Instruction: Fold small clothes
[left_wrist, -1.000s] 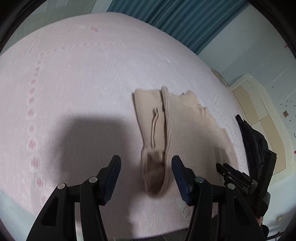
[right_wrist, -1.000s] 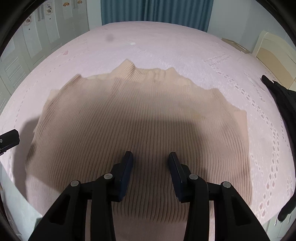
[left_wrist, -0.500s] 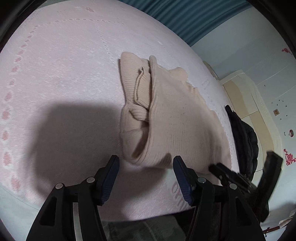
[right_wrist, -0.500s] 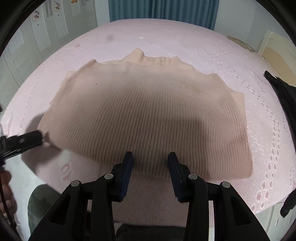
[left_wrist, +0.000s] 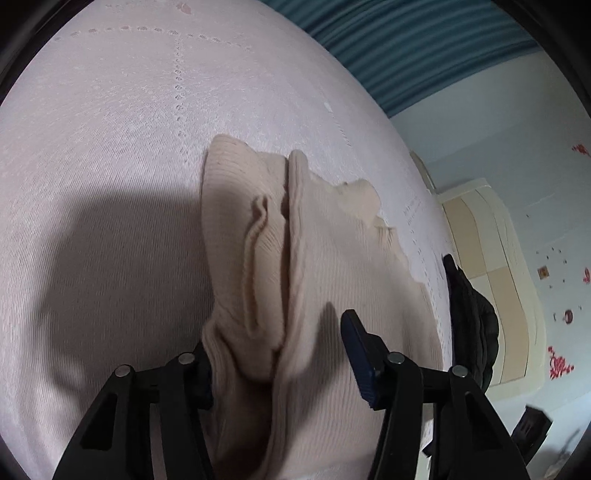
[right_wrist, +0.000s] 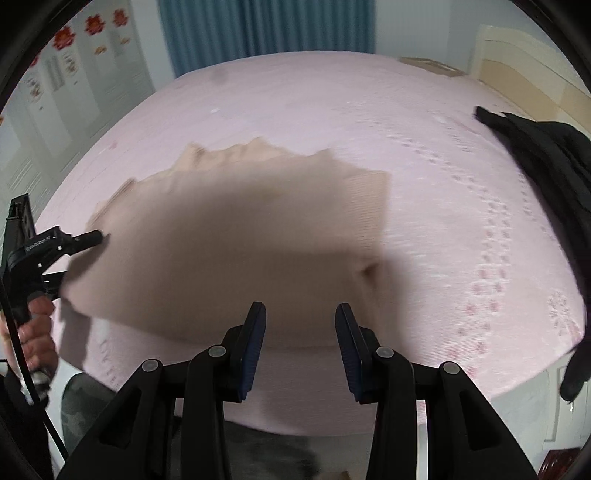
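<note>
Beige ribbed sweater (left_wrist: 325, 280) between left gripper (left_wrist: 280, 354) fingers

The bed (right_wrist: 332, 92), covered by a pale pink sheet with rows of embroidered eyelets, fills most of both views. A beige ribbed knit sweater (right_wrist: 229, 236) lies left of centre in the right wrist view. A black garment (right_wrist: 546, 155) lies at the upper right edge.
</note>
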